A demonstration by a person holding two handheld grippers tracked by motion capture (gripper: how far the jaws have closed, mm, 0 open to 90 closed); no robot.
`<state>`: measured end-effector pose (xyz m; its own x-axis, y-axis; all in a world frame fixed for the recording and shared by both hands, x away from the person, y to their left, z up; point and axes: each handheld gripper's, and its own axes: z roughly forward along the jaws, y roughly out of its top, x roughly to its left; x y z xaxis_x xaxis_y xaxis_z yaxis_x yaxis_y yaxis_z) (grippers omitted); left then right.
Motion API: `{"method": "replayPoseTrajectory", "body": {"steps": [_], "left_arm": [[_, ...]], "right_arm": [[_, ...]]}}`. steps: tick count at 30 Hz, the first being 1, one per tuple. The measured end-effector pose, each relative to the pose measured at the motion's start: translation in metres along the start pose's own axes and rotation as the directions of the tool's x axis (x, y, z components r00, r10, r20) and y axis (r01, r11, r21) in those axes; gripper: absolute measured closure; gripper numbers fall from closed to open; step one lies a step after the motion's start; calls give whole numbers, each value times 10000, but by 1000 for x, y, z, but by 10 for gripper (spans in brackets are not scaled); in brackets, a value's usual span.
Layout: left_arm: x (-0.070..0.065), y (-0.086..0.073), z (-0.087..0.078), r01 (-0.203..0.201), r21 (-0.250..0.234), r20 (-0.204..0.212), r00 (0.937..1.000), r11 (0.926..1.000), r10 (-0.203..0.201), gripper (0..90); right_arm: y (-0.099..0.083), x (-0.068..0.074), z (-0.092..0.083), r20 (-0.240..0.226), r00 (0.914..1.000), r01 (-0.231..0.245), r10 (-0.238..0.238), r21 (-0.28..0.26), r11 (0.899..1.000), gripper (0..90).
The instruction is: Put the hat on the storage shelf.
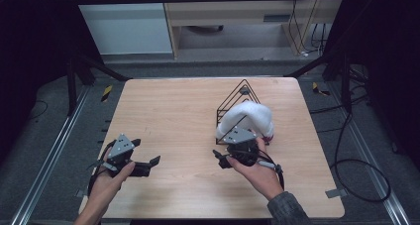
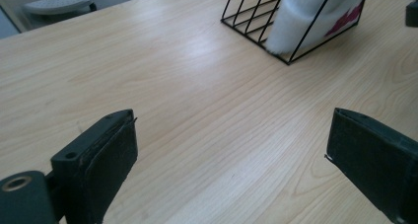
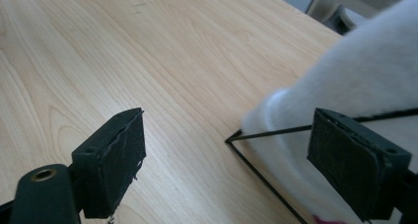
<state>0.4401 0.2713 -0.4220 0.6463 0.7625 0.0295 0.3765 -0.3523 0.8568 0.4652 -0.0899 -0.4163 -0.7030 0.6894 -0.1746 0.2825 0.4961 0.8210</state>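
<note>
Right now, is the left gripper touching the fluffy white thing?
Apart. The left gripper view shows bare table between the open left gripper and the fluffy white thing.

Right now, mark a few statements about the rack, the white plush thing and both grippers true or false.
1. The white plush item sits in the black wire rack. True.
2. The left gripper is shut on the plush. False: its fingers stand open over bare table.
3. The right gripper is open beside the rack's corner. True.
4. The rack is at the table's left edge. False: it stands right of centre.
</note>
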Motion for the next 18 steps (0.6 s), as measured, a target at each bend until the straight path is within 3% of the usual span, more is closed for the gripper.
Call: {"method": "replayPoseTrajectory", "body": {"steps": [2,7,18], "left_arm": [[2,-5,-1,26,99,-55,10000,9999,-26,47],[11,-22,2,531,400,-143,9985,9978,-526,49],[21,-54,11,758,1330,-299,9969,9882,-725,45]], "right_arm": [[0,2,4,-127,9999,-54,55,61,10000,141],[0,10,18,-434,9989,-141,152,260,9996,146],[-4,27,51,-1032,9932,-470,544,727,9962,149]]}}
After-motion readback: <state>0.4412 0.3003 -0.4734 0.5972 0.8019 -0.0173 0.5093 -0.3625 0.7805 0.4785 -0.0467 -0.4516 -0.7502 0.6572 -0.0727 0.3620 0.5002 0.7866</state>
